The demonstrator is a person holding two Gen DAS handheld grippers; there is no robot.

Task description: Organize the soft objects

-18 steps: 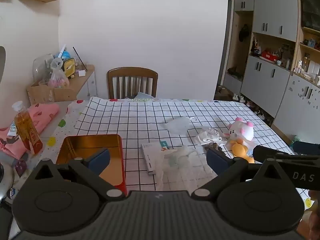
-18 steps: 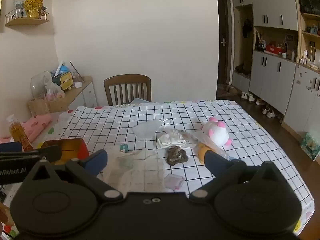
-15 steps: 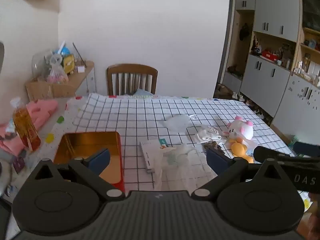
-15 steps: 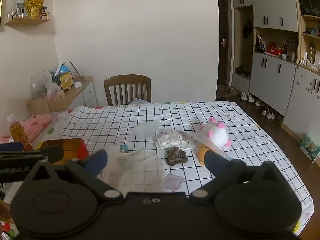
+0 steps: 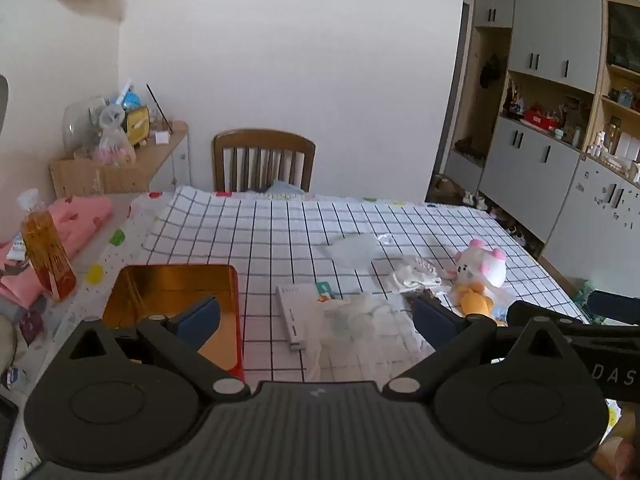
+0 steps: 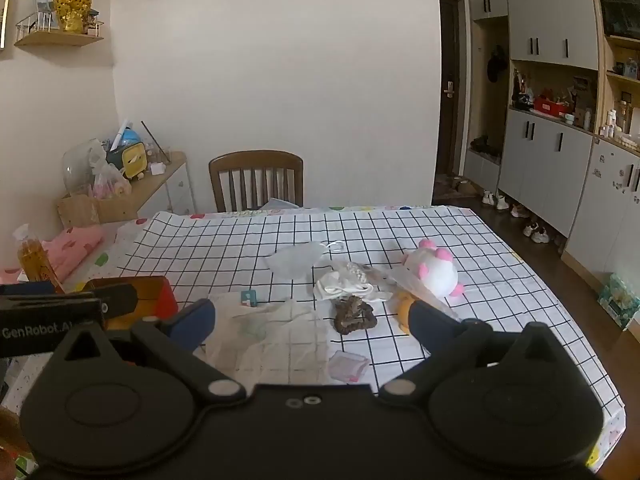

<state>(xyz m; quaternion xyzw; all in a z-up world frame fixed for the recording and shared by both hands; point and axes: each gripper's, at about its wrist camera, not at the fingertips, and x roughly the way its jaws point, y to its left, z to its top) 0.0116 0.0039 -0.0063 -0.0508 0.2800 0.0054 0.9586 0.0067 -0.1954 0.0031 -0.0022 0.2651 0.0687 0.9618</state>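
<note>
On the checked tablecloth lie a white and pink plush toy (image 6: pixel 436 270) with an orange part in a clear bag, a white cloth bundle (image 6: pixel 344 286), a brown scrunchie (image 6: pixel 354 316), a face mask (image 6: pixel 294 258) and a clear plastic bag (image 6: pixel 276 332). The plush (image 5: pixel 482 268), white bundle (image 5: pixel 412 278) and mask (image 5: pixel 354 248) also show in the left wrist view. An open red tin with a gold inside (image 5: pixel 172 296) sits at the left. My left gripper (image 5: pixel 316 316) is open and empty above the near edge. My right gripper (image 6: pixel 312 320) is open and empty above the near edge.
A white notepad (image 5: pixel 296 308) lies under the clear bag. A small pink case (image 6: pixel 348 364) lies near the front. An orange bottle (image 5: pixel 46 252) and pink cloth (image 5: pixel 76 220) sit at the left. A wooden chair (image 6: pixel 256 180) stands behind the table. Cabinets (image 6: pixel 560 160) line the right wall.
The left gripper's view has shifted slightly, with the table a little lower and closer. The right gripper has barely moved. No object has moved.
</note>
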